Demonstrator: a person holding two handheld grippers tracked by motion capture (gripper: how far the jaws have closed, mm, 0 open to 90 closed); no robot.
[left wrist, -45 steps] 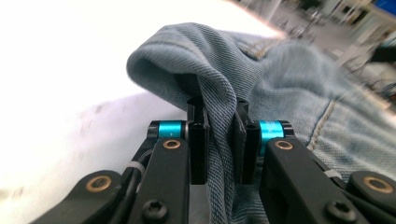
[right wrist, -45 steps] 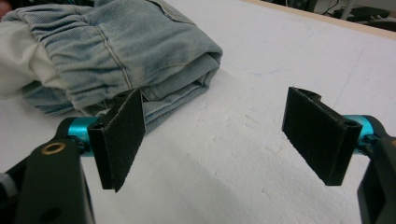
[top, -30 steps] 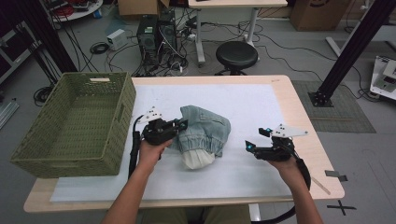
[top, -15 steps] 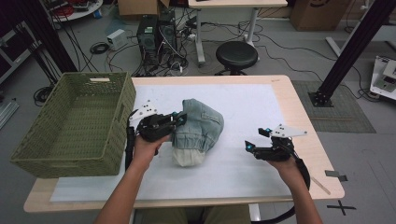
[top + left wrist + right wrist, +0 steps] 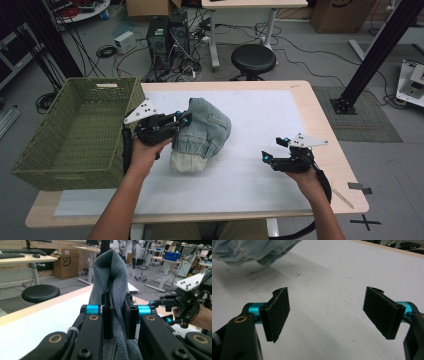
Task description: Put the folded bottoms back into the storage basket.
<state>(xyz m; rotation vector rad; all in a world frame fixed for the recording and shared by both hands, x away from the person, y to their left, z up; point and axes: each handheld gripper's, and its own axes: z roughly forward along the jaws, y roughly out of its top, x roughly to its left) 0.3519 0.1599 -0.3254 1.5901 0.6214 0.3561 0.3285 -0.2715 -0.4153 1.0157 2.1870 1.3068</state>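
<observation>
Denim garment (image 5: pixel 205 131) sits bunched on the white sheet (image 5: pixel 260 125) covering the table (image 5: pixel 320 105), left of centre, pale lining or inner cloth showing at its near end. Its left edge is caught in the left tool (image 5: pixel 181 120): in the left gripper view a fold of denim (image 5: pixel 113 290) runs up between the two black jaws, which are closed down to cloth thickness, fabric rising above them in a ridge and hanging below. Cannot tell from these views whether the bundle is fully resting on the sheet or partly lifted at the gripped side; the right gripper view shows a denim edge (image 5: pixel 254 251) with shadow under it, so that end looks slightly off the surface. Left hand (image 5: pixel 145 155) comes in from below, tool pointing right into the garment. Right tool (image 5: pixel 270 152) is well apart from the garment, on the right half of the sheet, pointing left toward it; jaws spread wide, nothing between them, bare white sheet beneath. Right tool is also seen in the left gripper view, beyond the denim at right (image 5: pixel 172 305). Green woven basket (image 5: pixel 65 145) stands at the table's left edge, just beside the left tool. Black stool (image 5: pixel 253 59) stands on the floor beyond the far edge.
</observation>
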